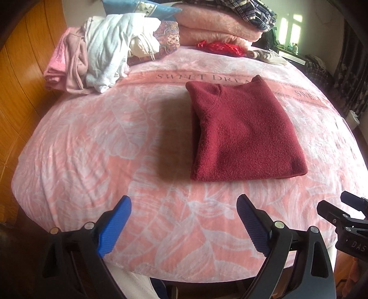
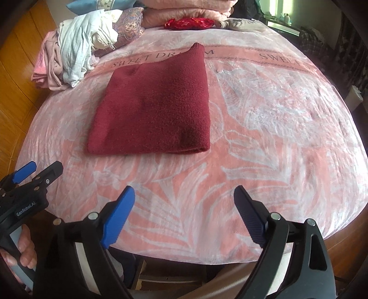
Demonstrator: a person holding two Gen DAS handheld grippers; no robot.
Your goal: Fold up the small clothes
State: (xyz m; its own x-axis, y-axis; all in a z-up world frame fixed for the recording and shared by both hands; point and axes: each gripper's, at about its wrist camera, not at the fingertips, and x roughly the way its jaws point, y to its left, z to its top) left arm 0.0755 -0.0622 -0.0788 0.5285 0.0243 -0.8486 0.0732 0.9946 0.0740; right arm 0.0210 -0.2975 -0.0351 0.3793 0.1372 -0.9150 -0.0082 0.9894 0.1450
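With both the left tongs (image 1: pixel 184 220) and right tongs (image 2: pixel 184 214) released and empty, the folded maroon sweater (image 1: pixel 243 131) lies ahead on the bed (image 1: pixel 92 161); lift it level by both near corners, or it may unfold

Bed under pink floral blanket (image 1: pixel 92 149), "SWEET DREAM" band. Far edge: stacked pink blankets (image 1: pixel 214 25), blue cushion (image 1: pixel 161 9), paisley pillow (image 2: pixel 131 23), red pouch (image 2: pixel 186 23). Wood panelling (image 1: pixel 20 69) left.
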